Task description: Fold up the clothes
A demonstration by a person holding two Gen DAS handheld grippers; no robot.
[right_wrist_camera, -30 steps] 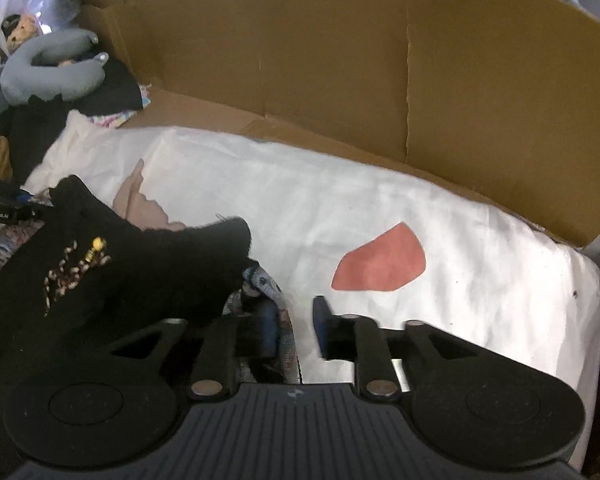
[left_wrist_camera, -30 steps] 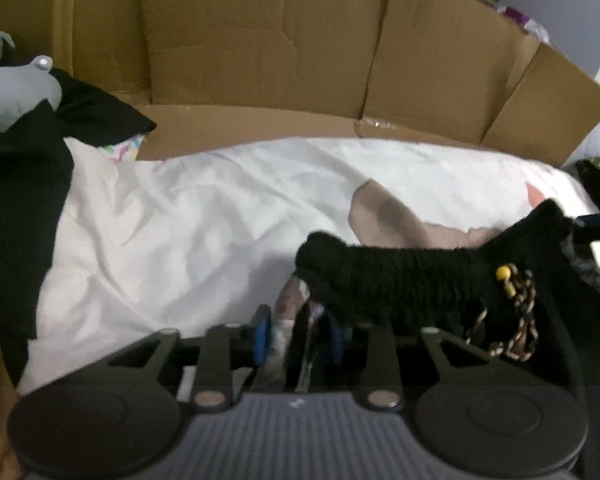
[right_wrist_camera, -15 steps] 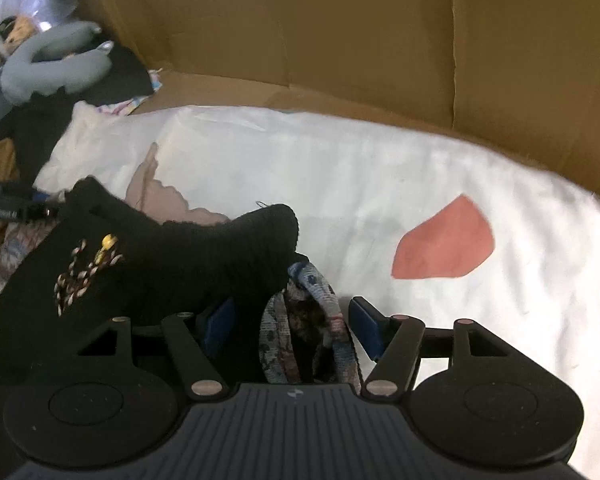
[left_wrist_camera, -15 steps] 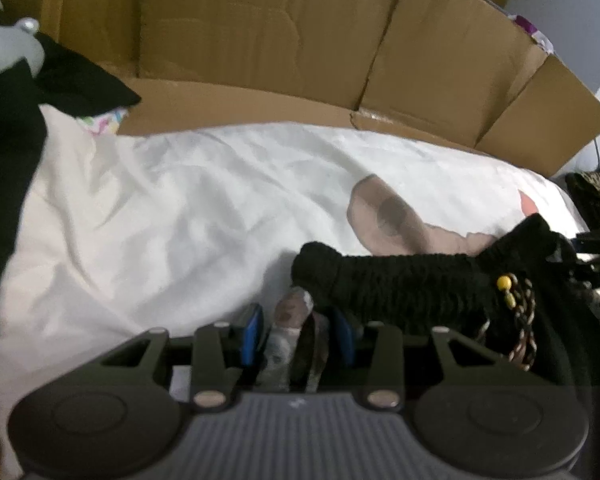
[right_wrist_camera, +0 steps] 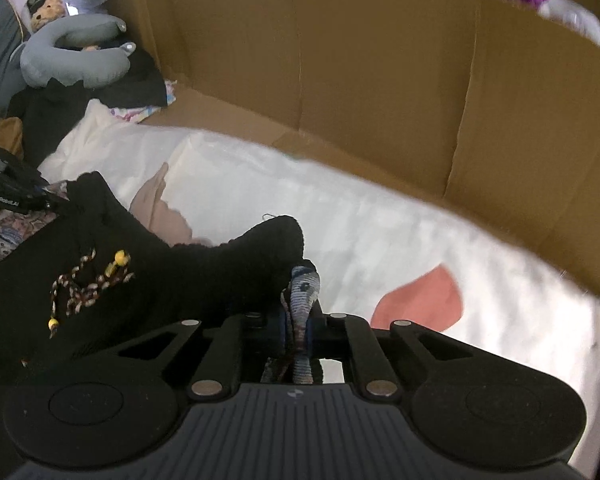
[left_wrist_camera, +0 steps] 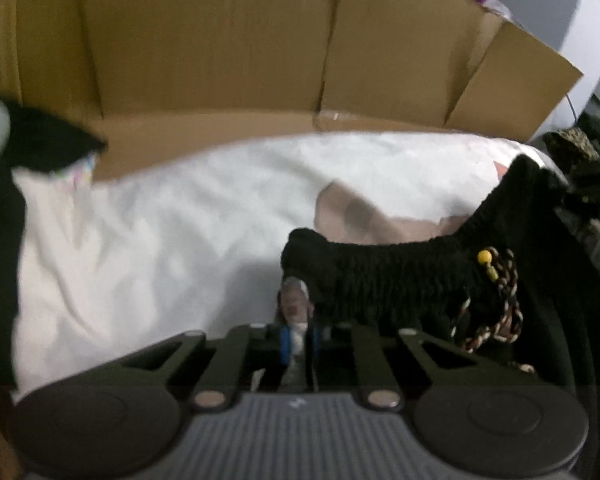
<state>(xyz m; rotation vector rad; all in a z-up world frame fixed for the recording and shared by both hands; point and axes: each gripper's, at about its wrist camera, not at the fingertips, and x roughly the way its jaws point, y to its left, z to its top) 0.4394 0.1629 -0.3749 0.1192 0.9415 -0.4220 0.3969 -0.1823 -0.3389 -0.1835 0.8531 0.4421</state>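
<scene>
A garment with a black smocked waistband [left_wrist_camera: 400, 272] and a braided drawstring [left_wrist_camera: 496, 292] with yellow beads lies on a white sheet [left_wrist_camera: 180, 220]. My left gripper [left_wrist_camera: 298, 336] is at the waistband's left end. Its jaws are closing, and the blue pads pinch a fold of patterned fabric [left_wrist_camera: 296, 304]. In the right wrist view the waistband [right_wrist_camera: 180, 272] stretches leftward to the other gripper's tip [right_wrist_camera: 12, 196]. My right gripper [right_wrist_camera: 300, 324] is at the right end, its jaws closing with a fold of the patterned fabric [right_wrist_camera: 306, 292] pressed between the pads.
A cardboard wall [right_wrist_camera: 380, 80] rings the far side of the sheet. A grey neck pillow [right_wrist_camera: 68, 60] and dark clothes [left_wrist_camera: 0, 220] are piled at the left. The sheet bears a pink patch [right_wrist_camera: 420, 300] and a beige one [left_wrist_camera: 352, 216].
Both grippers stood open around the fabric folds and have now closed on them. Each has shifted a little along the waistband ends, and the views are blurred by motion.
</scene>
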